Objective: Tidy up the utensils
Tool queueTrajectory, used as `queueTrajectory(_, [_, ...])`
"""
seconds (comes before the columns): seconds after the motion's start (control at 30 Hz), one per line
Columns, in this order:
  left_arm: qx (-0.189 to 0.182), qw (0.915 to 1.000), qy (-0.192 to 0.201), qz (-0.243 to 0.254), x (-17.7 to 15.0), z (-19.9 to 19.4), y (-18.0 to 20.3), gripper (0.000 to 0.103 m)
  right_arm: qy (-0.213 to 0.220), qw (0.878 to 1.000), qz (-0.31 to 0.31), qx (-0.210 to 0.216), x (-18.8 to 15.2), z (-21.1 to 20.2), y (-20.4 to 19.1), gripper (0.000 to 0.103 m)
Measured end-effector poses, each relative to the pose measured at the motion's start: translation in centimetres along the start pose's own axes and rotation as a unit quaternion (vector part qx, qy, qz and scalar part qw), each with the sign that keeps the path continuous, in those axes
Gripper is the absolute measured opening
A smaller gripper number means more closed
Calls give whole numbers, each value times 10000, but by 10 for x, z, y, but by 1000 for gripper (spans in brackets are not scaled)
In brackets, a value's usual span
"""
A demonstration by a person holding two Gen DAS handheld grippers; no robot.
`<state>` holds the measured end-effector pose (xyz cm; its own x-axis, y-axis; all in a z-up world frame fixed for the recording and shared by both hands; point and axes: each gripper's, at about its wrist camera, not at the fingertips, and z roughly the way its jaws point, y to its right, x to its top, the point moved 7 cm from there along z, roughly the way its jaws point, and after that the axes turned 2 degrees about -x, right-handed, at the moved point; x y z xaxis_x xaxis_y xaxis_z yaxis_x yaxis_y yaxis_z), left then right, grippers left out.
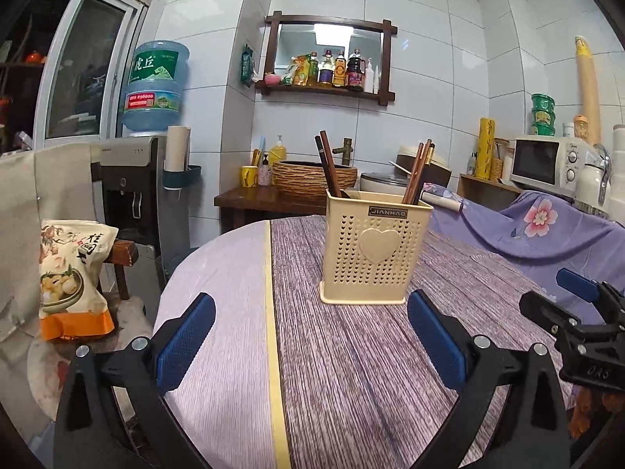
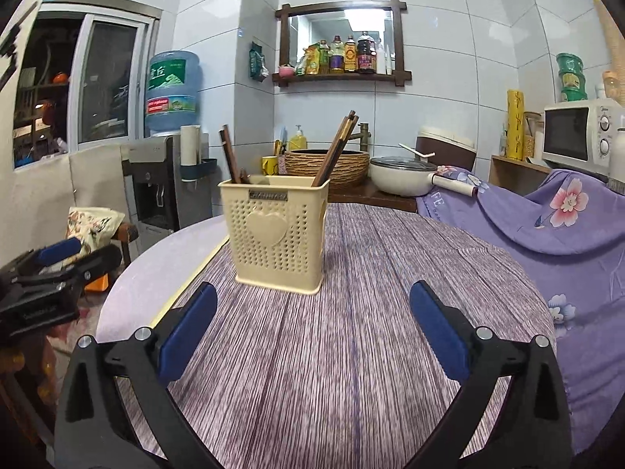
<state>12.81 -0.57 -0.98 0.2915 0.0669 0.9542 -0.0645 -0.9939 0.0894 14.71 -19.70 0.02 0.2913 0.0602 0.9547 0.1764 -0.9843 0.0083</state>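
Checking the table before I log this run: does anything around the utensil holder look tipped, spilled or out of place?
Nothing stands out. The cream utensil holder stands upright on the table, with chopsticks leaning in two groups inside it. No utensils lie loose on the visible tabletop, and both grippers, left and right, are open and empty.

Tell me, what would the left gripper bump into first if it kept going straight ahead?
Probably the cream utensil holder with chopsticks. The left gripper is open and aims about at it, over bare table.

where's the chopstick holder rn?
The cream chopstick holder stands upright on the round table, ahead of both open hand-held grippers; right of the yellow tape line in the left wrist view, left of centre in the right wrist view.
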Motion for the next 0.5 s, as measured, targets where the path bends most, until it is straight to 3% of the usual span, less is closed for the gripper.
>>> queueTrajectory(0.27, [-80, 10000, -43, -31, -24, -25, 4, 97, 178, 9996, -113, 192, -31, -45, -11, 97])
queueTrajectory(0.5, [-59, 9997, 218, 59, -21, -41, 9, 97, 393, 9990, -178, 123, -30, -66, -10, 97])
